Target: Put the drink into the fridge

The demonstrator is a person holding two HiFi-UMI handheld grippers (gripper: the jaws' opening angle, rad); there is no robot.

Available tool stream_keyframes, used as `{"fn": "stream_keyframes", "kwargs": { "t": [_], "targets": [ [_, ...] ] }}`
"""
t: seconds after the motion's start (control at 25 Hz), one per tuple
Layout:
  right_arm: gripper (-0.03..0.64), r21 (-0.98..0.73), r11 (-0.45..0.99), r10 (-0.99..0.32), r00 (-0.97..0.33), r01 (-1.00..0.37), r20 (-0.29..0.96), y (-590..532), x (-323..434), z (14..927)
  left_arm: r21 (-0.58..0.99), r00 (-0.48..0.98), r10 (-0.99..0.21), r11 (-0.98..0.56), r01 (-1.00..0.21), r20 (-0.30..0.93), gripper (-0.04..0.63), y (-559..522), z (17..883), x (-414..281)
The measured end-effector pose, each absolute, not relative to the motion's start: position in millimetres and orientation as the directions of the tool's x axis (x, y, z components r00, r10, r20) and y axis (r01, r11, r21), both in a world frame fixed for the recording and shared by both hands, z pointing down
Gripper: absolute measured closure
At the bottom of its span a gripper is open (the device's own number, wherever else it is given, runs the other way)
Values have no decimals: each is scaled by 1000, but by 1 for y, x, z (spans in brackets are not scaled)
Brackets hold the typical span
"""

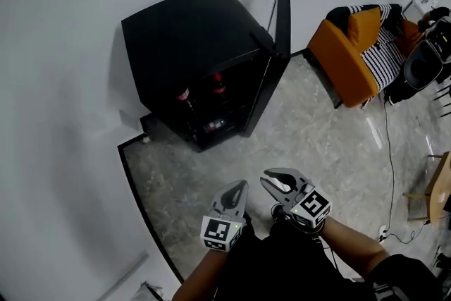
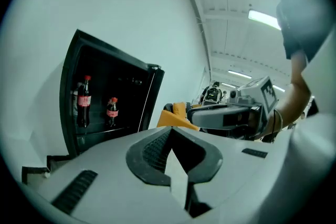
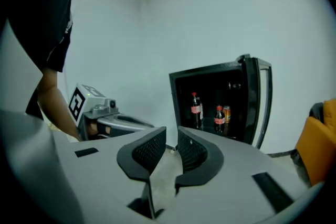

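Head view, nearest first: at 6 o'clock the person's dark torso and forearms are cut off by the bottom edge. Just ahead, the left gripper (image 1: 242,187) and right gripper (image 1: 272,180) hang side by side over the marbled floor (image 1: 317,144), both aimed toward 11 o'clock. Left gripper view has its two pads meeting at the tips, closed on nothing. Right gripper view has its pads a narrow slit apart with only floor showing through, so it holds nothing.

Farther off at 11 o'clock the black fridge (image 1: 183,32) stands against the white wall (image 1: 63,81), its door (image 1: 282,25) swung wide toward 1 o'clock. The drinks are inside, well apart from both grippers. Right gripper view shows a tall bottle (image 3: 196,109), a short bottle (image 3: 219,118) and, just beside it, a can (image 3: 227,114). Each stands upright, long axis vertical, the bottles' red caps up. Their labels are too small to read. The interior is dark, and in head view a pale item on the lower shelf cannot be made out.

At 2 o'clock sits an orange armchair (image 1: 342,56).
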State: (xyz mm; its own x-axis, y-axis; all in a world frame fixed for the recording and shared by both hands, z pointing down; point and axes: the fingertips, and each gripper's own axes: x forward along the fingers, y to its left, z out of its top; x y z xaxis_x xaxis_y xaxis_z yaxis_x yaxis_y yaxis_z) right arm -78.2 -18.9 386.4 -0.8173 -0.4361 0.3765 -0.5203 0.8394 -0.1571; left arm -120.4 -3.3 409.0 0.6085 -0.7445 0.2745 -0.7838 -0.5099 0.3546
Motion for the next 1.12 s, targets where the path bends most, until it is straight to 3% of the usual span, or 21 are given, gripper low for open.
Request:
{"fn": "stream_keyframes", "kwargs": {
  "t": [0.32,0.6,0.8,0.92,1.12],
  "targets": [
    [592,-202,904,-344,-921,-378,182,43,-40,293,252,586,-785,-537,-805,200,583,62,301,-76],
    [594,-220,948,-220,-972,-232,81,102,14,242,311,676,-713,-610,-729,185,583,144,276,13],
    [594,-230,965,-118,-992,-126,49,131,43,238,315,623,-748,-549,-774,228,583,173,268,31],
    [594,-204,979,11,-997,-4,72,169,46,249,380,685,-685,-581,-720,250,583,196,282,44],
    [594,-193,981,-3,-988,-33,153,179,36,258,375,748,-627,-654,-657,217,583,210,276,46]
  ]
}}
